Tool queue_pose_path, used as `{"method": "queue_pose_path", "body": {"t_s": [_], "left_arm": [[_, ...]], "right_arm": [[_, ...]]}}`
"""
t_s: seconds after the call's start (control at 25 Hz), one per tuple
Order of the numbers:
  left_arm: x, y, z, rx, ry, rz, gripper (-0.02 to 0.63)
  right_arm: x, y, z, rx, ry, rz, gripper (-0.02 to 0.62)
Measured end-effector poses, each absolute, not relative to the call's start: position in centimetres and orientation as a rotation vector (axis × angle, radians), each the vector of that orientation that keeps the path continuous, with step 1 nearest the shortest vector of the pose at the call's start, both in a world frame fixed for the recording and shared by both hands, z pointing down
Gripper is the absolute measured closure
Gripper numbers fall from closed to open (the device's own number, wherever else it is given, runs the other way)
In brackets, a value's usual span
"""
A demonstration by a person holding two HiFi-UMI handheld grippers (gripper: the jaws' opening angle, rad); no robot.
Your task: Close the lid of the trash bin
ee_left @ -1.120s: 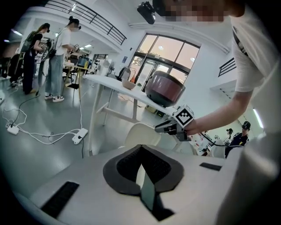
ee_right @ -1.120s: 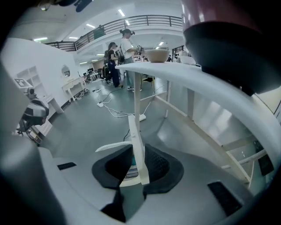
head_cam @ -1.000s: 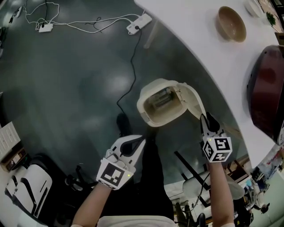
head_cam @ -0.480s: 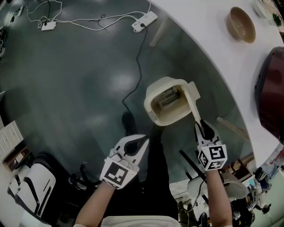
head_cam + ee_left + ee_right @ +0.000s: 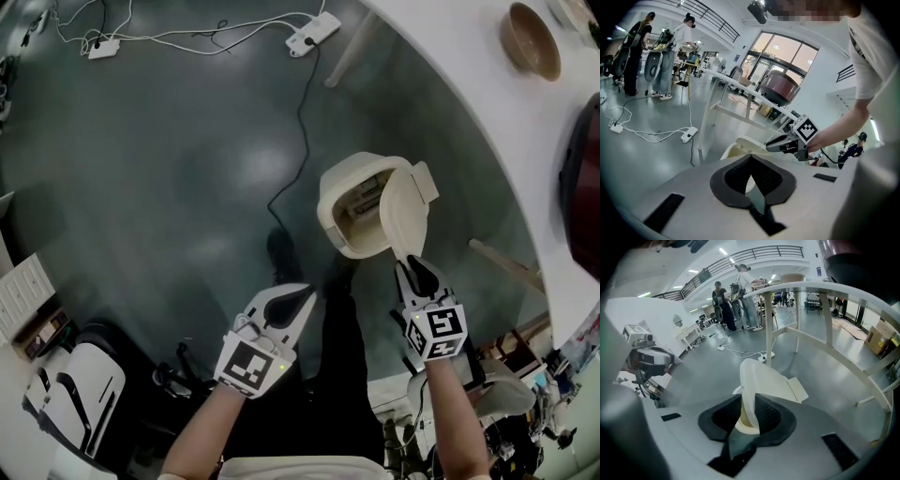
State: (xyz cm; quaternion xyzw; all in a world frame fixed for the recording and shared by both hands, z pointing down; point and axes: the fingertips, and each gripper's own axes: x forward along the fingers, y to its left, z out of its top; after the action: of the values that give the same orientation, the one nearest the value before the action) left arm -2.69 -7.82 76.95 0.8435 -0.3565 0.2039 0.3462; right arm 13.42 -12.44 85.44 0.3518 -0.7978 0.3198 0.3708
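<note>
Head view: looking steeply down on a dark floor (image 5: 159,141), with a cream trash bin (image 5: 330,208) standing just beside the curved edge of a white bench (image 5: 450,84). Left part of the bin's mouth uncovered; over the right part, the lid (image 5: 405,208) raised on edge and leaning inward. At the lid's near rim, the right gripper (image 5: 410,265), clamped on it. Lower left and apart from the bin, the left gripper (image 5: 306,298) over bare floor, tips drawn together. Beyond the bin, a black cable (image 5: 298,122) running up to a white power strip (image 5: 314,33). On the bench, a brown bowl (image 5: 530,39).

Left gripper view: the left gripper's black pads (image 5: 733,176) meeting at the tip, with nothing pinched between them. Past them, the pale lid (image 5: 745,143) tilted up, with the right gripper (image 5: 768,146) at its edge. Farther off, the bench (image 5: 736,83) and the power strip (image 5: 688,135) on the floor.

Right gripper view: pads (image 5: 769,416) pressed on either side of the lid's (image 5: 759,376) thin rim, the cream panel rising steeply away from the jaws. Behind it, white bench legs (image 5: 768,319), and people (image 5: 740,291) standing far back.
</note>
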Motion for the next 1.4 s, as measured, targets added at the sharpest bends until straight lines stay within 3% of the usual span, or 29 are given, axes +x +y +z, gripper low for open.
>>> {"method": "queue_pose_path", "body": {"t_s": [0.6, 1.4], "left_arm": [[-4.1, -6.3, 79.8, 2.149, -0.908, 0.541, 0.592], [-6.0, -5.0, 84.2, 2.109, -0.929, 0.564, 0.592]], "right_arm": [[8.6, -7.9, 92.6, 0.739, -2.0, 0.889, 0.494], [7.0, -6.1, 102.3, 0.648, -1.884, 0.881, 0.564]]}}
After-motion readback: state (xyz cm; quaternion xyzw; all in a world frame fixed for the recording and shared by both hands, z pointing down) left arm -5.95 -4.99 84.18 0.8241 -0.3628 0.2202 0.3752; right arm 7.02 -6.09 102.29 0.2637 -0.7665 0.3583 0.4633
